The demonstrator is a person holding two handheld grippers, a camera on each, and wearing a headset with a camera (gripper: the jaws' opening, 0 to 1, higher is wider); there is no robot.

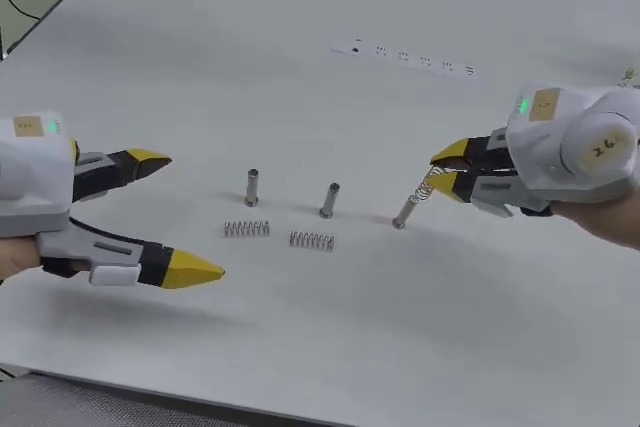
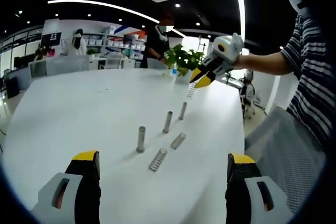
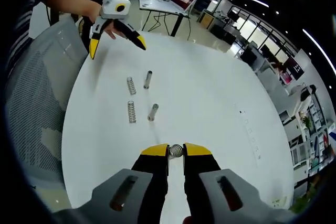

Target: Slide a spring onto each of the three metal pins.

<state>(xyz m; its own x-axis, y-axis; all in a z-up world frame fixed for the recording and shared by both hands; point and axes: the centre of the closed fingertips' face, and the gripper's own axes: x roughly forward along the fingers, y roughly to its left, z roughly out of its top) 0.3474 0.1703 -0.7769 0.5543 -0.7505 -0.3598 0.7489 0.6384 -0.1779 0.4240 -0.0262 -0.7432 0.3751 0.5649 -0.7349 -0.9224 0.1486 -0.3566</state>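
Three upright metal pins stand in a row on the white table: the left pin (image 1: 252,187), the middle pin (image 1: 329,200) and the right pin (image 1: 405,211). Two springs lie flat in front of them, one (image 1: 246,229) by the left pin and one (image 1: 311,240) by the middle pin. My right gripper (image 1: 440,175) is shut on a third spring (image 1: 427,187), whose lower end hangs at the top of the tilted right pin. In the right gripper view that spring (image 3: 176,150) sits between the fingertips. My left gripper (image 1: 180,215) hovers open to the left of the pins, holding nothing.
A white power strip (image 1: 410,57) lies flat at the back of the table. The table's near edge runs along the bottom of the head view. People, desks and plants stand beyond the far side in the left gripper view.
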